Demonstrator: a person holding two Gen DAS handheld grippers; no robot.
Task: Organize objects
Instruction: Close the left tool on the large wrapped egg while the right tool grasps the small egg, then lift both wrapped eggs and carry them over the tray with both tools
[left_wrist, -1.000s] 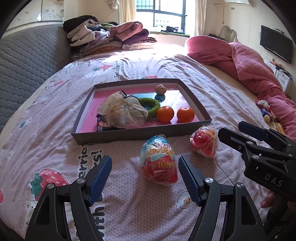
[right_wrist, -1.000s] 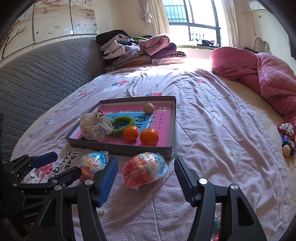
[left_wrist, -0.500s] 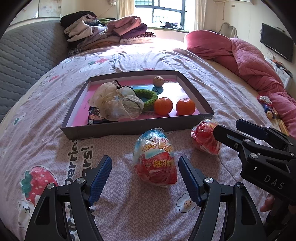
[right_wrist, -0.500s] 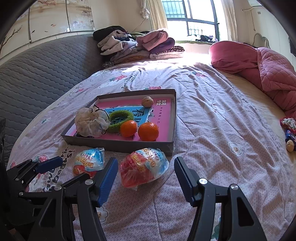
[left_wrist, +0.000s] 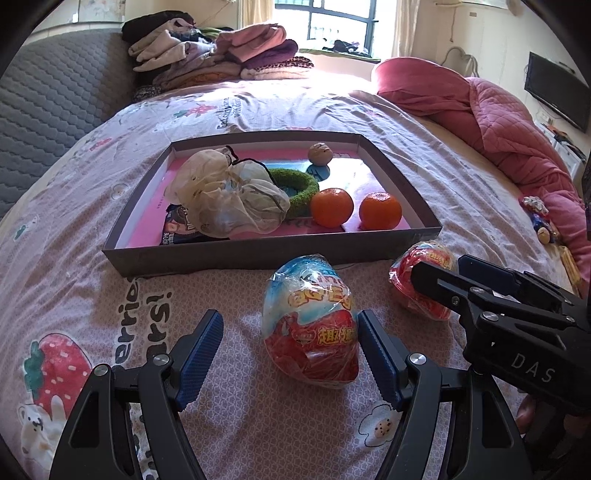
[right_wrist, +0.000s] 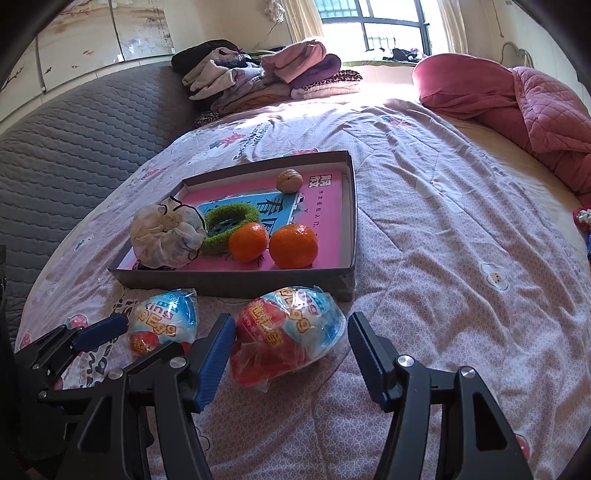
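Both pairs of blue ribbed fingers stand spread wide, each around a wrapped egg-shaped toy lying on the pink patterned bedsheet (left_wrist: 110, 155). Between the fingers of the left gripper (left_wrist: 290, 356) sits the blue-and-red plastic-wrapped egg toy (left_wrist: 310, 321), standing nearly upright; its wrapper lies right against the right-hand pad (left_wrist: 376, 360) while the other pad stands well off it. Within the right gripper (right_wrist: 291, 360) lies a second wrapped egg toy, red and blue, on its side (right_wrist: 286, 332), close by the left-hand pad (right_wrist: 214, 360) and apart from the other, so neither toy is pinched. Both eggs lie just in front of the near wall of the shallow grey cardboard tray with a pink floor (left_wrist: 258, 254). Inside that tray are two oranges (left_wrist: 331, 206) side by side, a green fuzzy ring (left_wrist: 295, 186), a crumpled pale mesh bag (left_wrist: 225, 199) lying over a dark snack packet (left_wrist: 177, 230), and a small brown walnut (left_wrist: 319, 153) near the far wall. Folded clothes (left_wrist: 221, 55) are piled at the far end of the bed, and a pink quilt (left_wrist: 498, 118) is bunched on the right
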